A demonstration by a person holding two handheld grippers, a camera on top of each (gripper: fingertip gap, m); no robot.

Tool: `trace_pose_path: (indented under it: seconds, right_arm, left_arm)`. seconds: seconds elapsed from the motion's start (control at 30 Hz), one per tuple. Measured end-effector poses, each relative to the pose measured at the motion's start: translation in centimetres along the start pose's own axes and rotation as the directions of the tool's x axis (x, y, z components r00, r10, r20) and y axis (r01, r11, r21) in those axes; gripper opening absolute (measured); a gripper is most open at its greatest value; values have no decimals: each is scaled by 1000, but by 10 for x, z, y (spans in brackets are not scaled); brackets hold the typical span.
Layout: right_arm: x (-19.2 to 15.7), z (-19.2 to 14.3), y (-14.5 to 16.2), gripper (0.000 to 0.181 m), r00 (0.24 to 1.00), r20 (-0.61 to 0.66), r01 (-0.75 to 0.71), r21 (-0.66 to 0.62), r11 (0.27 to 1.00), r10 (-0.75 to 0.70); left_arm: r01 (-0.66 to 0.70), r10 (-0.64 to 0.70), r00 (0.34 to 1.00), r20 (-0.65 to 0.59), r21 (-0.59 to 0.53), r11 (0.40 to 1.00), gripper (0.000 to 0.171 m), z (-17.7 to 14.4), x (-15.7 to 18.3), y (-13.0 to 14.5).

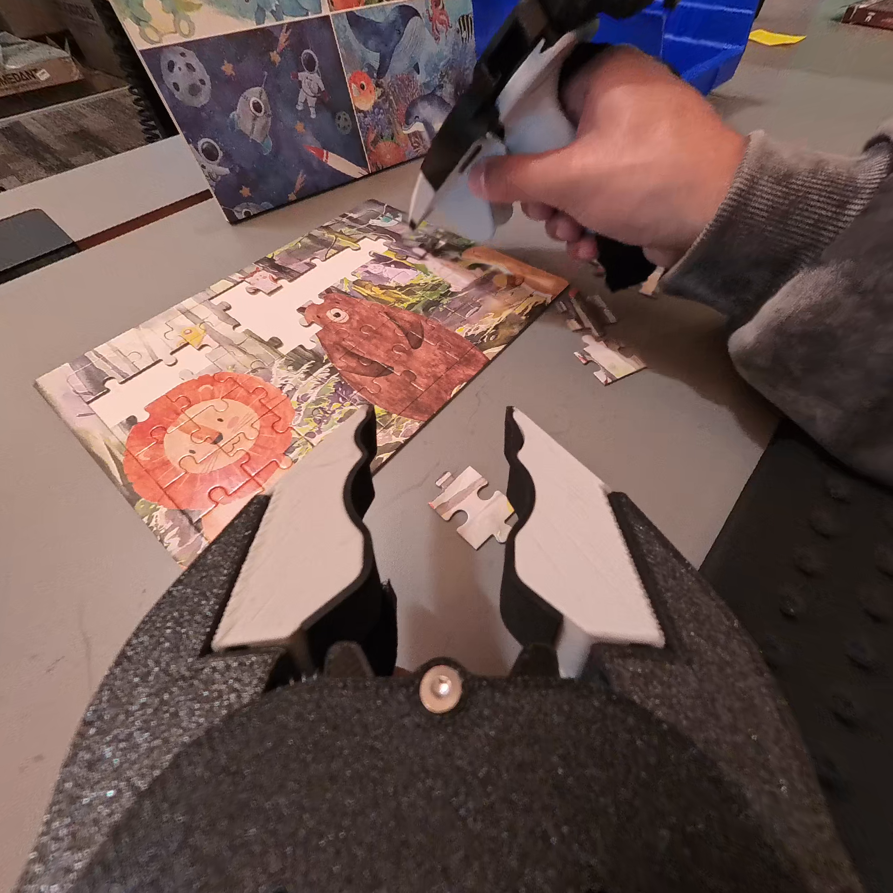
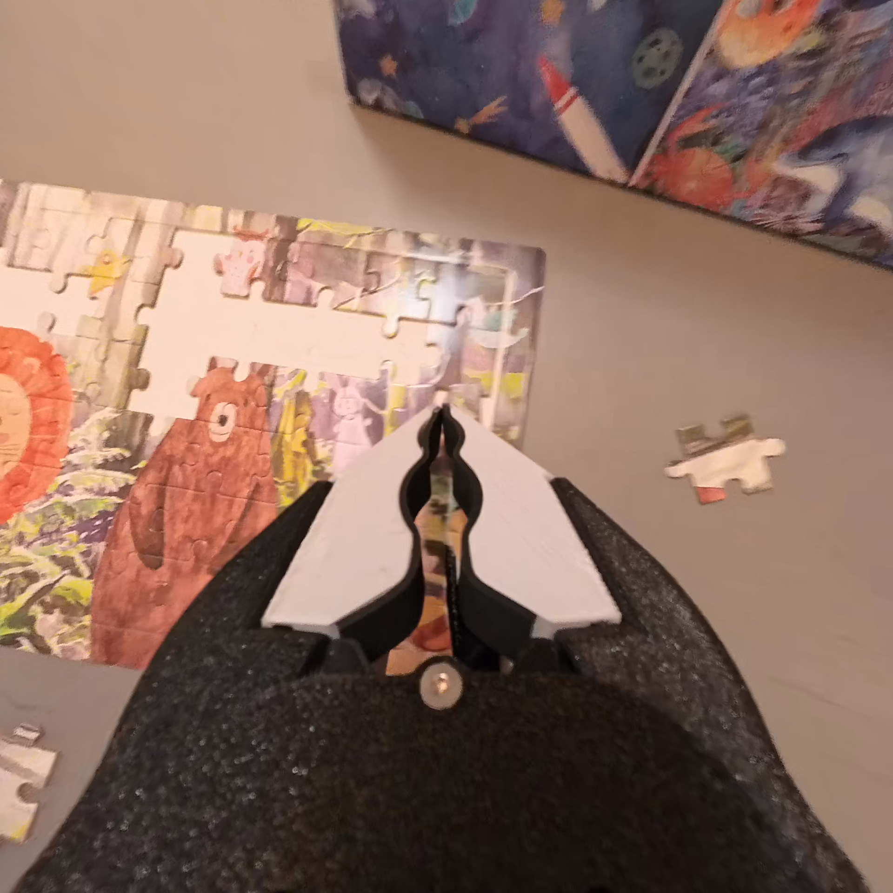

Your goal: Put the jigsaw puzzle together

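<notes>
Grey table (image 1: 604, 435) — loose piece (image 1: 471, 507) beside spread left fingers (image 1: 555, 507).

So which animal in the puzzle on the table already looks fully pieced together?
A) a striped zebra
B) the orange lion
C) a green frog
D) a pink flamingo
B: the orange lion sits complete at one end of the puzzle, while white unfilled gaps remain higher up in the picture.
</notes>
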State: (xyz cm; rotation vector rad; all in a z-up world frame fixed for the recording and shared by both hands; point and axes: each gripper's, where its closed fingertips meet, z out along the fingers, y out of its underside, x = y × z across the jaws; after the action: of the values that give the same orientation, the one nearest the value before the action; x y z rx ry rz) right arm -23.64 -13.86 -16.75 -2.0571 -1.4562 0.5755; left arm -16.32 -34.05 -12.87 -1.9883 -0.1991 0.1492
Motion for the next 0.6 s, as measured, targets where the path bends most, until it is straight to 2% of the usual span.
trace_pose_path:
  seconds: [0.07,0.17,0.27,0.6]
  right_arm:
    - [5,-5,-8,0,998,54,34,37,999,-36]
    - [7,1,0,2,984,122,131,10,991,-131]
    - [7,6,6,3,975,173,138,8,990,-137]
    - [10,3,15,0,987,147,63,-31,998,-57]
  left_arm:
    - [-1,1,1000,-2,1,1000,53,0,0,0]
    - [-1,1,1000,-6,-3,1000,53,0,1,0]
    - [-2,2,1000,-7,-3,1000,53,0,2,0]
    - [-4,4,1000,-7,-6,1000,53,0,2,1]
